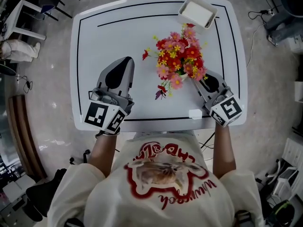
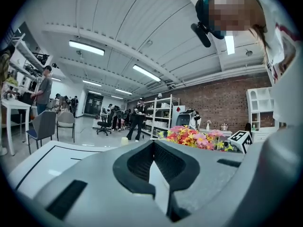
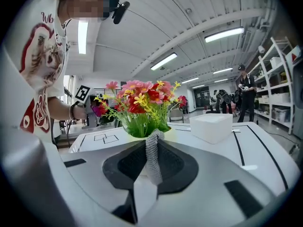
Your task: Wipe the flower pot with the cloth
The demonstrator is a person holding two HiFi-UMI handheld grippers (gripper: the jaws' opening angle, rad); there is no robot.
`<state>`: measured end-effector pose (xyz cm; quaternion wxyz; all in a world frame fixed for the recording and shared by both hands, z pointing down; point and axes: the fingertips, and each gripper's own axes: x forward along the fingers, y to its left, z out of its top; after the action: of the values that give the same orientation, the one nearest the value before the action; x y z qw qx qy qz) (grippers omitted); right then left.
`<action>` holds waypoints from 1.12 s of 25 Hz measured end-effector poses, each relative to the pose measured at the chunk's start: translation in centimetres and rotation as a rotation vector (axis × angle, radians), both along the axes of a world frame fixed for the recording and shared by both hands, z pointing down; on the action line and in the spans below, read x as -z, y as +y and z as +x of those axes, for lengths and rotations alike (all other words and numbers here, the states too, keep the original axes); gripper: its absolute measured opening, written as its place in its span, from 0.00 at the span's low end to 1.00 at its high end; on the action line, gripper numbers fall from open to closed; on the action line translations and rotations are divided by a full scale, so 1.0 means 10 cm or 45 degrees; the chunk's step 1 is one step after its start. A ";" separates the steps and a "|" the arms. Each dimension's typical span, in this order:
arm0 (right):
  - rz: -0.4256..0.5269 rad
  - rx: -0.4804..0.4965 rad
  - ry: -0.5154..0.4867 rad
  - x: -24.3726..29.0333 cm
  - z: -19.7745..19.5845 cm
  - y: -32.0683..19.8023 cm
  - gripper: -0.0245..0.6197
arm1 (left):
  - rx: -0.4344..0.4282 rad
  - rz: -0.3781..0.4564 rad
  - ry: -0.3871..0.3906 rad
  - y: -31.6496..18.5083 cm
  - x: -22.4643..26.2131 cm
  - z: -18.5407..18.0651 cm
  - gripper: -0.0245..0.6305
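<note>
A bunch of red, pink and yellow flowers (image 1: pixel 180 60) stands on the white table (image 1: pixel 118 37), right of its middle; the blooms hide the pot from above. My right gripper (image 1: pixel 200 78) reaches in under the flowers from the near right. A strip of grey knitted cloth (image 3: pixel 151 160) is pinched between its jaws and stands up in front of the green stems (image 3: pixel 142 124), hiding the pot. My left gripper (image 1: pixel 126 60) rests to the left of the flowers, apart from them. Its jaws (image 2: pixel 152 144) are shut with nothing between them.
A white rectangular box (image 1: pixel 198 11) sits at the table's far right corner, also seen as the white box (image 3: pixel 214 126) beyond the flowers. A small white patch (image 1: pixel 195 113) lies near the front edge. Chairs, shelves and several people stand in the room behind.
</note>
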<state>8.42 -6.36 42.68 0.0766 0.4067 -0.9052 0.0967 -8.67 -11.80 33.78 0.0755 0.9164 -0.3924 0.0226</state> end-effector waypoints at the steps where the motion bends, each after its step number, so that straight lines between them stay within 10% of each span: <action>1: 0.000 -0.016 -0.004 -0.01 -0.01 0.01 0.13 | -0.007 0.004 -0.001 0.01 0.01 0.00 0.04; 28: -0.054 -0.346 -0.023 -0.05 -0.16 0.22 0.13 | -0.108 0.022 -0.025 0.27 -0.04 -0.16 0.04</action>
<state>6.87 -4.12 43.19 0.0634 0.5229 -0.8402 0.1289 -10.27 -9.12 34.22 0.0628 0.9326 -0.3540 0.0313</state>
